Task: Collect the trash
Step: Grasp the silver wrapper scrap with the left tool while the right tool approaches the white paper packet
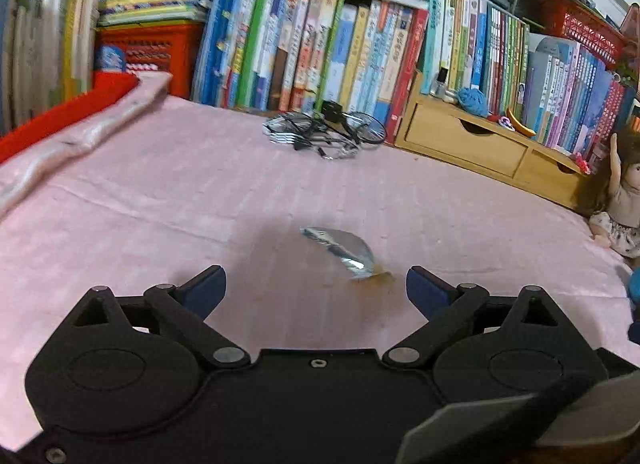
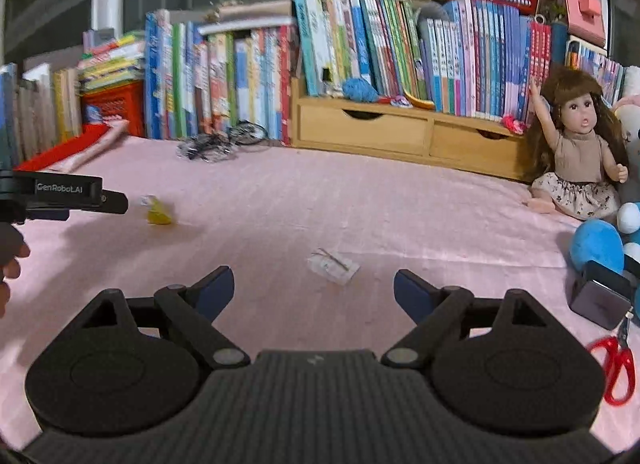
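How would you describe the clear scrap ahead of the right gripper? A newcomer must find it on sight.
Start at the pink cloth covering the surface before the book row. Ahead of the open right gripper lies a flat clear plastic wrapper with thin brownish strands on it. Unlike the yellow-and-silver wrapper farther left, it is see-through and nearly colourless.

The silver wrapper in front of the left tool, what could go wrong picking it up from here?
1. The silver wrapper lies flat on the pink cloth; the open left tool may pinch cloth with it.
2. It sits right of centre between the fingers, so one finger could push it away.
3. The right tool, also open, faces a clear wrapper that is thin and easy to miss.
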`<state>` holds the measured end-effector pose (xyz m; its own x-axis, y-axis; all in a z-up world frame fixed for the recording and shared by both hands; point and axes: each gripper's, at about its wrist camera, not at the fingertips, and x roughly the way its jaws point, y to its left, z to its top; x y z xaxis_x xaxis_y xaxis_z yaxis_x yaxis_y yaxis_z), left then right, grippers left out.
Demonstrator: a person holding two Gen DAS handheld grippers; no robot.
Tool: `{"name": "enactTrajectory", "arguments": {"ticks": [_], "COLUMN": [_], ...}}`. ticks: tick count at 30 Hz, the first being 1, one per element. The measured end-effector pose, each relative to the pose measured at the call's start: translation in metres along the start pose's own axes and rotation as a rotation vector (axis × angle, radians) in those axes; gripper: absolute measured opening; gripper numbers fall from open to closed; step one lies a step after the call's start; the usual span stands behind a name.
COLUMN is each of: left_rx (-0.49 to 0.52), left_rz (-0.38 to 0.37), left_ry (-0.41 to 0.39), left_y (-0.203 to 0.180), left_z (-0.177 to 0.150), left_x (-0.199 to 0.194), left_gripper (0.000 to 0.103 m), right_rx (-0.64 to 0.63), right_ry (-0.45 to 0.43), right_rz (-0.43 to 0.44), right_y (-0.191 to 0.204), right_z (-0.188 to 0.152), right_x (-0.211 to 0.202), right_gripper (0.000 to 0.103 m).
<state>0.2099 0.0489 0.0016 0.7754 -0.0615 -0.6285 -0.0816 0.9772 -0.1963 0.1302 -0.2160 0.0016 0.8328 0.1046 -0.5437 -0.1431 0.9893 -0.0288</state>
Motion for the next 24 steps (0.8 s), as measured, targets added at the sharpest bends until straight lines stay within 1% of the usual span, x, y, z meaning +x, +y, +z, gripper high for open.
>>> {"name": "enactTrajectory", "arguments": {"ticks": [3,7,9,10,12,14,15,17,18,19,20,21,22,23,24], "left_rx": [-0.031,-0.104,-0.126,-0.132,-0.119,-0.085,-0.068,-0.051,-0.047,-0.046,-0.046,-0.044,-0.044,-0.043,-0.035], "left_rz": [0.004,0.015,0.029,0.039,0.056,0.063,0.069,0.066,0.063,0.054,0.038,0.017,0.003,-0.008,-0.015], "left_ry": [0.009,0.029,0.034,0.036,0.023,0.013,0.004,-0.006,-0.012,-0.017,-0.019,-0.019,-0.017,-0.019,-0.027], "left_y": [-0.003,-0.003,-0.003,-0.004,-0.007,-0.01,-0.012,-0.014,-0.014,-0.014,-0.014,-0.013,-0.012,-0.011,-0.012], "left_z": [0.002,0.004,0.005,0.005,0.005,0.004,0.003,0.002,0.002,0.001,0.001,0.0,0.001,0.0,0.0], "left_x": [0.018,0.038,0.045,0.05,0.054,0.055,0.055,0.056,0.056,0.056,0.056,0.056,0.055,0.053,0.051], "left_gripper": [0.097,0.096,0.092,0.088,0.085,0.071,0.068,0.052,0.048,0.039,0.024,0.017,0.012,0.011,0.009], "right_rx": [0.003,0.076,0.118,0.126,0.117,0.104,0.1,0.102,0.1,0.095,0.087,0.079,0.068,0.065,0.068], "right_ry": [0.038,0.075,0.095,0.102,0.114,0.125,0.132,0.131,0.128,0.126,0.122,0.118,0.113,0.11,0.105], "right_rz": [-0.02,-0.022,-0.018,-0.018,-0.026,-0.032,-0.03,-0.027,-0.026,-0.025,-0.028,-0.034,-0.032,-0.027,-0.02], "right_y": [-0.001,-0.008,-0.011,-0.012,-0.011,-0.009,-0.009,-0.009,-0.009,-0.008,-0.007,-0.005,-0.003,-0.003,-0.003], "right_z": [0.005,0.009,0.009,0.008,0.008,0.008,0.008,0.008,0.008,0.007,0.007,0.006,0.005,0.005,0.005], "right_x": [0.023,0.048,0.059,0.063,0.071,0.078,0.081,0.084,0.085,0.085,0.085,0.084,0.082,0.081,0.079], "right_gripper": [0.093,0.092,0.09,0.09,0.089,0.084,0.08,0.077,0.074,0.072,0.065,0.058,0.055,0.049,0.049]}}
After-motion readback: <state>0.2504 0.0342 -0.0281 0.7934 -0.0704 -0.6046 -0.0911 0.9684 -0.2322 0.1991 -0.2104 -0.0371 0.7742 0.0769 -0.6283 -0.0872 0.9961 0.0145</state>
